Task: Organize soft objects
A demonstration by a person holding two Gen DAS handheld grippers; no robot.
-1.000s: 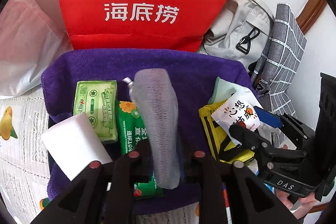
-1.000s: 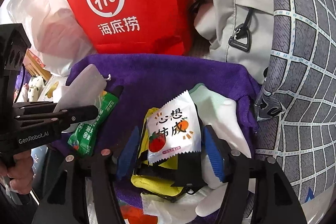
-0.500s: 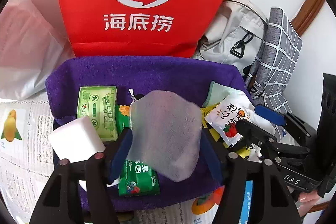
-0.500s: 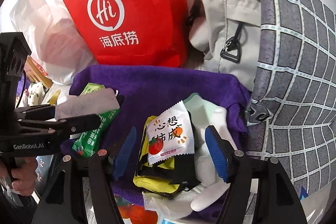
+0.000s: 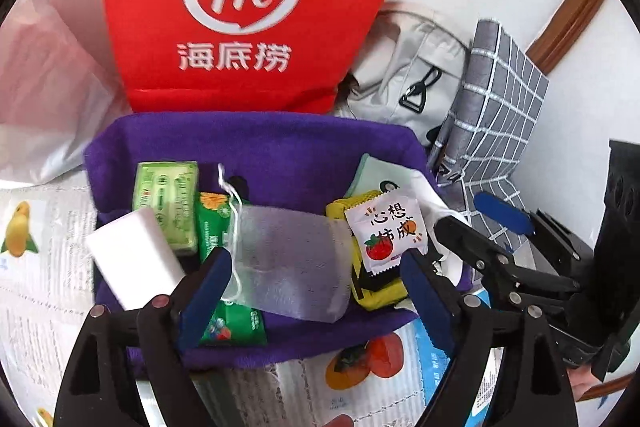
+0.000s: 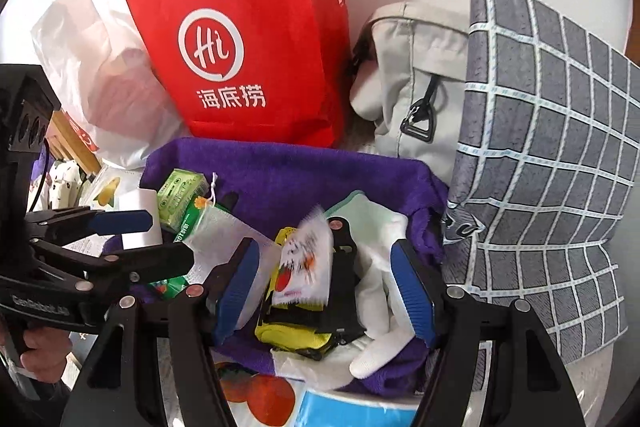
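A purple towel [image 5: 260, 147] lies spread with soft items on it. A translucent drawstring pouch [image 5: 288, 263] lies flat at its middle, between the fingers of my open left gripper [image 5: 316, 291]. Left of it are a white sponge [image 5: 132, 259], a green tissue pack [image 5: 168, 203] and a green snack packet [image 5: 232, 323]. My right gripper [image 6: 324, 291] is open over a white strawberry sachet [image 6: 304, 267], which looks blurred, on a yellow-black pouch [image 6: 304, 331] beside a white glove [image 6: 380, 291].
A red paper bag [image 6: 248, 59] stands behind the towel, with a white plastic bag [image 6: 100, 83] to its left. A beige backpack [image 6: 416, 87] and a grey checked cushion [image 6: 552, 167] are at the right. Printed newspaper [image 5: 40, 267] covers the table.
My left gripper opened and drew back; the translucent pouch dropped flat onto the towel. My right gripper also pulled back, and the sachet between its fingers tipped.
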